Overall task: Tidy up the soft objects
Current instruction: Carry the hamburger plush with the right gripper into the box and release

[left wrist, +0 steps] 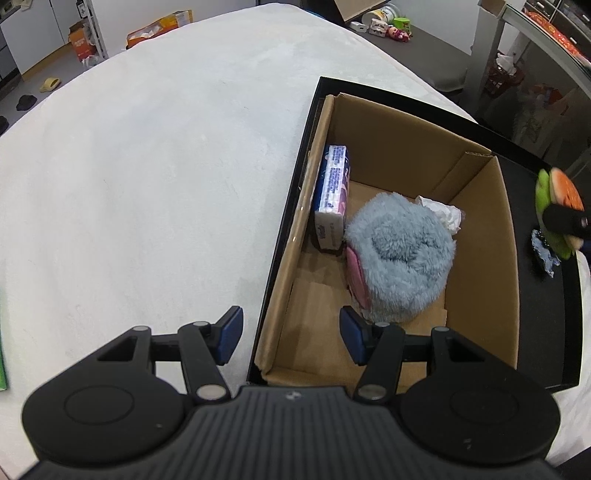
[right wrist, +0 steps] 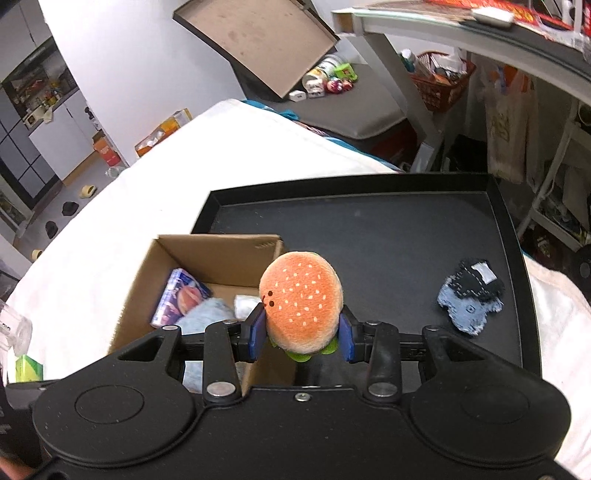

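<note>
My right gripper [right wrist: 302, 338] is shut on a plush hamburger [right wrist: 302, 299], orange bun on top and green below, held above the black tray [right wrist: 369, 236] just right of the cardboard box [right wrist: 221, 254]. The same plush hamburger [left wrist: 561, 206] shows at the right edge of the left wrist view. My left gripper [left wrist: 291, 338] is open and empty over the box's near left wall [left wrist: 273, 295]. Inside the box lie a fluffy blue plush [left wrist: 400, 258], a tissue pack [left wrist: 332, 188] and a crumpled white tissue [left wrist: 441, 214]. A small denim piece [right wrist: 469, 301] lies on the tray.
The tray and box sit on a white cloth-covered surface [left wrist: 147, 166]. A green carton [right wrist: 27, 367] and a clear object [right wrist: 14, 328] stand at the left. Beyond are a metal-framed table [right wrist: 424, 22], an orange basket [right wrist: 443, 85], toys on the floor [left wrist: 391, 26] and cartons [left wrist: 159, 29].
</note>
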A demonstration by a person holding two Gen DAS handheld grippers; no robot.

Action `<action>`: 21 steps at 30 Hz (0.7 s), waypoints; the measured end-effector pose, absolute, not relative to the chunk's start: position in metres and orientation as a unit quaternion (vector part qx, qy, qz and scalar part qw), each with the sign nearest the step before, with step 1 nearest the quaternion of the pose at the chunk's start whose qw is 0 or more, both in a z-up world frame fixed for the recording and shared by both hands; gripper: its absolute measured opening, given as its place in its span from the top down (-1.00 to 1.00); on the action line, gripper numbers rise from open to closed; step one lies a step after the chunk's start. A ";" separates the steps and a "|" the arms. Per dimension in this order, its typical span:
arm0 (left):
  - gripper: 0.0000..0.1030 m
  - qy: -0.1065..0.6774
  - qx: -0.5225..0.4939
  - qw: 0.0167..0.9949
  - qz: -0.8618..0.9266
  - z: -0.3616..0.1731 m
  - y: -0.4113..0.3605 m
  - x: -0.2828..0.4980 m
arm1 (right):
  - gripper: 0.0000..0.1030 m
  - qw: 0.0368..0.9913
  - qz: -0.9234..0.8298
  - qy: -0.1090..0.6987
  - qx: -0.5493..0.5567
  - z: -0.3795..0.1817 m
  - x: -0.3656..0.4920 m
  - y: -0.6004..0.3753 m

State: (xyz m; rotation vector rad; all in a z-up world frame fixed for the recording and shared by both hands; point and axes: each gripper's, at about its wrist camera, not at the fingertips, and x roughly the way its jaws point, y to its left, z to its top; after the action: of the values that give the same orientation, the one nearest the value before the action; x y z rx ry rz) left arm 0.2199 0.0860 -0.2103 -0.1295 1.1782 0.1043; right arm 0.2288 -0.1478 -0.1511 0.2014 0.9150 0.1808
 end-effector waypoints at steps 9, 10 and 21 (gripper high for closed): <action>-0.08 0.547 -0.078 0.832 0.044 -0.210 0.096 0.214 | 0.24 0.892 0.109 0.432 0.084 -0.137 0.227 -0.119; -0.08 0.546 -0.079 0.833 0.044 -0.210 0.097 0.213 | 0.24 0.891 0.110 0.432 0.083 -0.137 0.227 -0.116; 0.17 0.543 -0.096 0.834 0.030 -0.212 0.105 0.203 | 0.23 0.883 0.133 0.442 0.089 -0.135 0.222 -0.086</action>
State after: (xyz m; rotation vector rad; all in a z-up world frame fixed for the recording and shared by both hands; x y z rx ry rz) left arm 0.2035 0.1052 -0.2124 -0.2041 1.1509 0.0632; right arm 0.2220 -0.0859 -0.1348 0.1849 0.9199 0.2774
